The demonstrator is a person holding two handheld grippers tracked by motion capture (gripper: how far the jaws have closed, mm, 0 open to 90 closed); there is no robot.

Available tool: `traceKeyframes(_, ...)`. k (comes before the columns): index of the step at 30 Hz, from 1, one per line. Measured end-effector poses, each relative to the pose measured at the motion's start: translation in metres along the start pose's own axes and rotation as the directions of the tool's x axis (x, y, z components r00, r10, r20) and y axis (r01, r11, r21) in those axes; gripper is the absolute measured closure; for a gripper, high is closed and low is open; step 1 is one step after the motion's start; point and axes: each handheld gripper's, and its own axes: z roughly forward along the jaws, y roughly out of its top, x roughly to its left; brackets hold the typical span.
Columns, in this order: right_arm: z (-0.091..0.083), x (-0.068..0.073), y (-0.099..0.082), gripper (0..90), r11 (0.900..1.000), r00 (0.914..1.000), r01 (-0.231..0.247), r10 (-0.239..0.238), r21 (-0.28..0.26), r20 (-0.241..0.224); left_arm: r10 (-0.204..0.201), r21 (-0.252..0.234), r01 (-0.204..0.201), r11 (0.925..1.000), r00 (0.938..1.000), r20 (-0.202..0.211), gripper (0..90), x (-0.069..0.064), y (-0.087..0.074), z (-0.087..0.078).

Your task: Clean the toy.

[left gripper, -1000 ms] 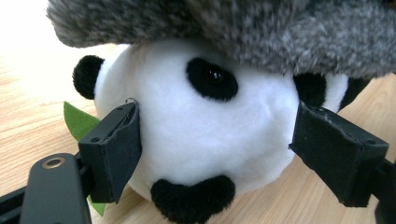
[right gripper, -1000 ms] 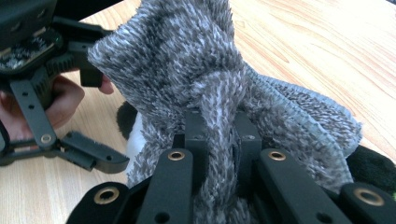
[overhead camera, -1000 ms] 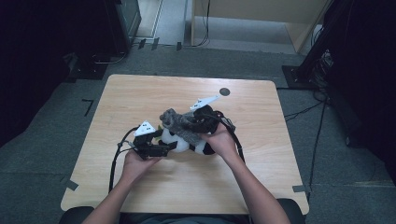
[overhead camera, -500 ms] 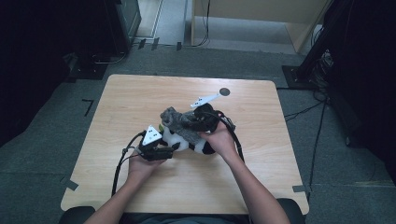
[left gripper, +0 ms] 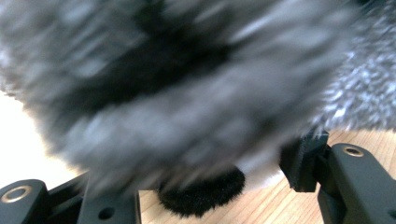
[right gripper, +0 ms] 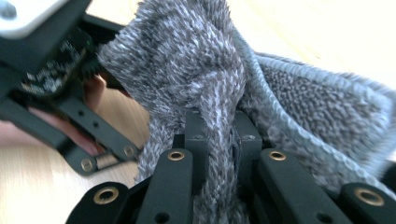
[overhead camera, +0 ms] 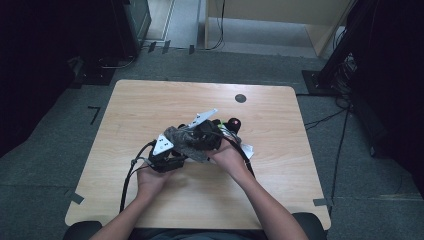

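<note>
A fluffy grey cloth [overhead camera: 186, 142] hangs bunched over the middle of the wooden table [overhead camera: 150, 105]. My right gripper [overhead camera: 194, 139] is shut on a twisted fold of the cloth [right gripper: 187, 70], which runs down between its jaws [right gripper: 217, 135]. From the left, my left gripper [overhead camera: 176, 151] reaches into the cloth [left gripper: 187, 93]. Its jaws have just been closing and still stand apart [left gripper: 210, 163], with blurred fabric between them. In the right gripper view the left gripper [right gripper: 56, 70] shows at the upper left, right beside the cloth.
A small red and black object [overhead camera: 233, 122] lies just behind the right hand, and something white [overhead camera: 247, 150] lies at its wrist. A black round mark [overhead camera: 240, 98] sits on the far part of the table. Cables trail from both grippers toward the near edge.
The left gripper has edged right into the cloth and its jaws have narrowed around the fabric. The right hand has shifted a little, still holding the cloth.
</note>
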Motion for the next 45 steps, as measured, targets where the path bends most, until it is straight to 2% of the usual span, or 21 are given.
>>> traceKeyframes(6, -0.018, -0.010, -0.013, 81.2, 0.9997, 0.9998, 0.018, -0.018, -0.015, -0.004, -0.010, 0.001, 0.010, 1.0000, 0.9998, 0.017, 43.0, 0.003, 0.001, 0.000)
traceKeyframes(8, -0.024, -0.014, -0.019, 81.2, 0.9984, 0.9990, 0.043, -0.044, -0.037, -0.007, -0.015, 0.003, 0.015, 0.9999, 0.9997, 0.021, 43.0, 0.004, 0.002, 0.000)
traceKeyframes(15, -0.035, -0.021, -0.030, 81.3, 0.9944, 0.9970, 0.077, -0.077, -0.073, -0.004, -0.028, 0.012, 0.028, 0.9995, 0.9992, 0.028, 43.1, 0.007, 0.004, 0.000)
traceKeyframes(18, -0.042, -0.027, -0.035, 81.4, 0.9948, 0.9991, 0.039, -0.041, -0.094, -0.012, -0.036, 0.015, 0.036, 0.9993, 0.9988, 0.032, 43.2, 0.008, 0.005, 0.001)
traceKeyframes(22, -0.054, -0.039, -0.044, 81.4, 0.9934, 0.9998, -0.010, 0.012, -0.114, 0.017, -0.045, 0.017, 0.045, 0.9989, 0.9982, 0.039, 43.3, 0.010, 0.006, 0.001)
traceKeyframes(27, -0.061, -0.053, -0.054, 81.2, 0.9849, 0.9969, -0.077, 0.079, -0.155, 0.002, -0.048, 0.010, 0.047, 0.9988, 0.9979, 0.043, 43.3, 0.011, 0.006, 0.002)
traceKeyframes(30, -0.064, -0.057, -0.056, 81.1, 0.9805, 0.9947, -0.102, 0.102, -0.168, -0.005, -0.050, 0.008, 0.050, 0.9987, 0.9978, 0.043, 43.2, 0.011, 0.006, 0.002)
traceKeyframes(31, -0.064, -0.057, -0.056, 81.4, 0.9791, 0.9947, -0.102, 0.102, -0.176, -0.008, -0.050, 0.008, 0.050, 0.9987, 0.9978, 0.043, 43.3, 0.011, 0.006, 0.002)
traceKeyframes(33, -0.067, -0.057, -0.054, 81.8, 0.9740, 0.9907, -0.136, 0.133, -0.181, -0.031, -0.045, 0.010, 0.045, 0.9989, 0.9982, 0.040, 43.2, 0.011, 0.006, 0.002)
traceKeyframes(37, -0.079, -0.050, -0.045, 81.9, 0.9596, 0.9884, -0.152, 0.146, -0.237, -0.042, -0.049, 0.010, 0.048, 0.9988, 0.9982, 0.036, 43.2, 0.010, 0.006, 0.002)
traceKeyframes(39, -0.083, -0.045, -0.038, 81.8, 0.9557, 0.9900, -0.141, 0.137, -0.258, -0.034, -0.050, 0.009, 0.050, 0.9987, 0.9982, 0.033, 43.2, 0.009, 0.006, 0.002)
traceKeyframes(41, -0.084, -0.039, -0.032, 81.3, 0.9573, 0.9926, -0.121, 0.120, -0.263, -0.019, -0.043, 0.010, 0.043, 0.9990, 0.9987, 0.028, 43.1, 0.008, 0.006, 0.001)
traceKeyframes(45, -0.076, -0.030, -0.022, 81.1, 0.9660, 0.9970, -0.077, 0.075, -0.247, -0.020, -0.034, 0.005, 0.034, 0.9994, 0.9993, 0.019, 42.9, 0.006, 0.004, 0.000)
